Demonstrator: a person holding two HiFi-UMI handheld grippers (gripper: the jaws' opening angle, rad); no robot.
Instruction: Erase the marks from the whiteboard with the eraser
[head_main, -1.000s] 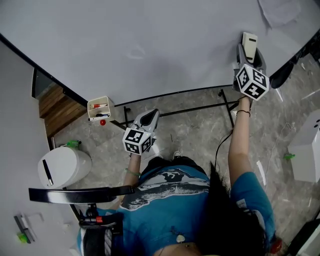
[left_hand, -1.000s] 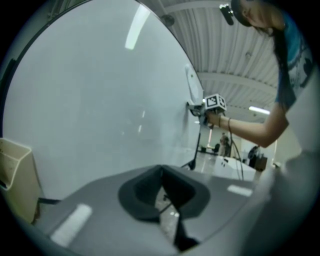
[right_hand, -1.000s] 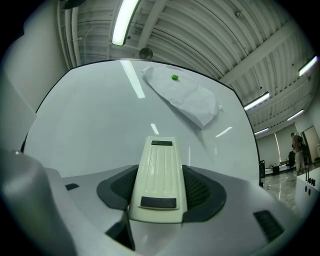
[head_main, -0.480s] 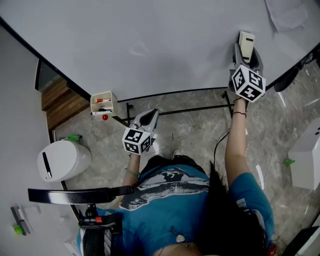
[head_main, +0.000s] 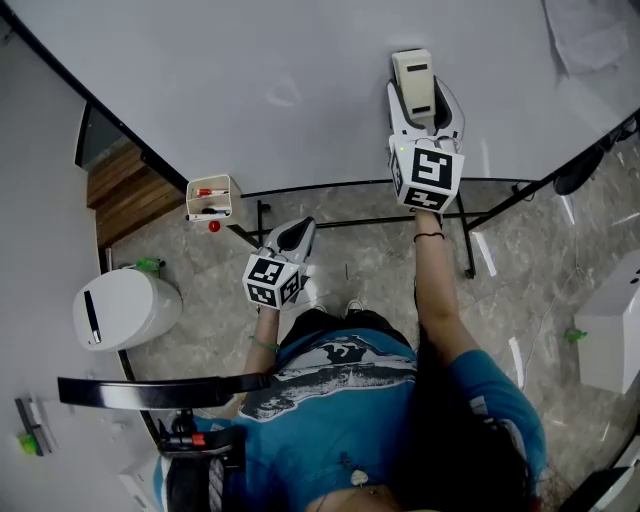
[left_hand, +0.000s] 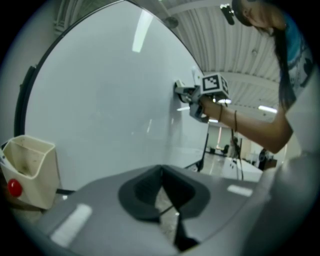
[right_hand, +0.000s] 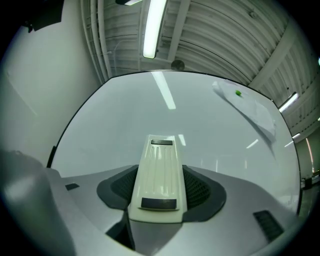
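The whiteboard (head_main: 300, 60) fills the top of the head view; I make out only a faint smudge (head_main: 283, 97) on it, no clear marks. My right gripper (head_main: 424, 103) is shut on a cream eraser (head_main: 413, 76) that lies against the board. In the right gripper view the eraser (right_hand: 159, 160) sits lengthwise between the jaws of the right gripper (right_hand: 159, 187), pointing at the whiteboard (right_hand: 115, 130). My left gripper (head_main: 297, 233) hangs lower, off the board, shut with nothing in it. The left gripper view shows its closed left gripper (left_hand: 162, 195) and, further off, the eraser (left_hand: 181, 92) on the board.
A small cream marker box (head_main: 209, 197) with red items hangs at the board's lower edge, also seen as the box (left_hand: 27, 170). A sheet of paper (right_hand: 247, 112) with a green magnet is stuck at the board's upper right. The board's black stand legs (head_main: 350, 222) cross the floor; a white bin (head_main: 122, 310) stands left.
My right gripper has slid the eraser leftward across the whiteboard, most of it in the last half second. The left gripper has stayed where it was.
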